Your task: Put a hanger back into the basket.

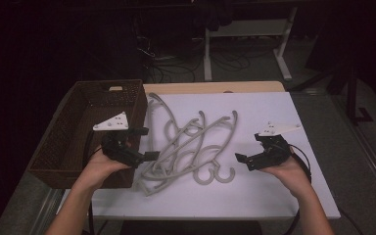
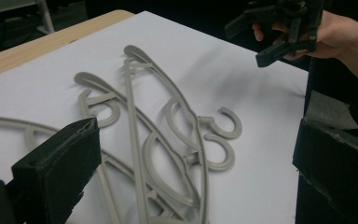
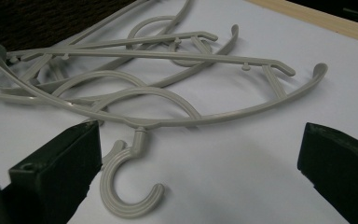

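Both sets of jaws standing wide open, holding nothing: left gripper (image 1: 145,143) at the pile's left edge, right gripper (image 1: 245,160) just right of it. Grey hangers (image 1: 191,147) lying interlocked on the white surface (image 1: 274,196). Risking several lifting together, hooks snagging. Wicker basket (image 1: 58,161) crowding the left hand.

I find nothing to read here: no lettering, label, brand, number or sign stands on anything before me.
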The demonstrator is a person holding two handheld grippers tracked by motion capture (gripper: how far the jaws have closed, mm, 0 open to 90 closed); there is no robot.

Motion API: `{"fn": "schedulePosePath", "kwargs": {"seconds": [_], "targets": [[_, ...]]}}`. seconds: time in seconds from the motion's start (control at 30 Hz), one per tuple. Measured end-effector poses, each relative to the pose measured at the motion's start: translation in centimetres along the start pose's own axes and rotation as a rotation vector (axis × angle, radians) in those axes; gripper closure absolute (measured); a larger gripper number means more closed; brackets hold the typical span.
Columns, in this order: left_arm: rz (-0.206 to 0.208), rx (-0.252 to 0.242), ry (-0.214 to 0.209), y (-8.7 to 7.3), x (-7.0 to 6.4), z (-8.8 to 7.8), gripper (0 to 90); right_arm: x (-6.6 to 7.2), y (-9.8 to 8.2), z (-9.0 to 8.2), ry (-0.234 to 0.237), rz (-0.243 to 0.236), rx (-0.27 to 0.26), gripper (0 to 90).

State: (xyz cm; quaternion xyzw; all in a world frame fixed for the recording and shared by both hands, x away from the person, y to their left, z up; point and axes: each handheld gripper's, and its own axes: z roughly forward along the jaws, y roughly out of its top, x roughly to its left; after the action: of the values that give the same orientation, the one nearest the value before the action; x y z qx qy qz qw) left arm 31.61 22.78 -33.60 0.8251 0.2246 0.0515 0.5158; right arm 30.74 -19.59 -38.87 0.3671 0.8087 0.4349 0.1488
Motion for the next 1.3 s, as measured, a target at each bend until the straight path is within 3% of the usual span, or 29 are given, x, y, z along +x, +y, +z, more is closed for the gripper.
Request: {"fn": "schedulePosePath", "kwargs": {"seconds": [0.37,0.83,1.23,1.3], "targets": [[0.017,0.019,-0.036,0.6,-1.0,2.8,0.9,-0.3,-0.5,0.1,0.007,0.002,-0.004,0.0],[0.028,0.054,-0.056,1.1,-1.3,6.2,1.3,-0.3,-0.8,0.2,0.007,0.003,-0.002,0.0],[0.040,0.068,-0.054,0.4,-1.5,8.2,7.4,-0.3,-1.0,0.0,0.002,0.006,-0.020,0.0],[0.050,0.075,-0.053,0.2,-1.5,8.4,12.6,-0.3,-1.1,0.1,-0.004,0.008,-0.015,0.0]]}}
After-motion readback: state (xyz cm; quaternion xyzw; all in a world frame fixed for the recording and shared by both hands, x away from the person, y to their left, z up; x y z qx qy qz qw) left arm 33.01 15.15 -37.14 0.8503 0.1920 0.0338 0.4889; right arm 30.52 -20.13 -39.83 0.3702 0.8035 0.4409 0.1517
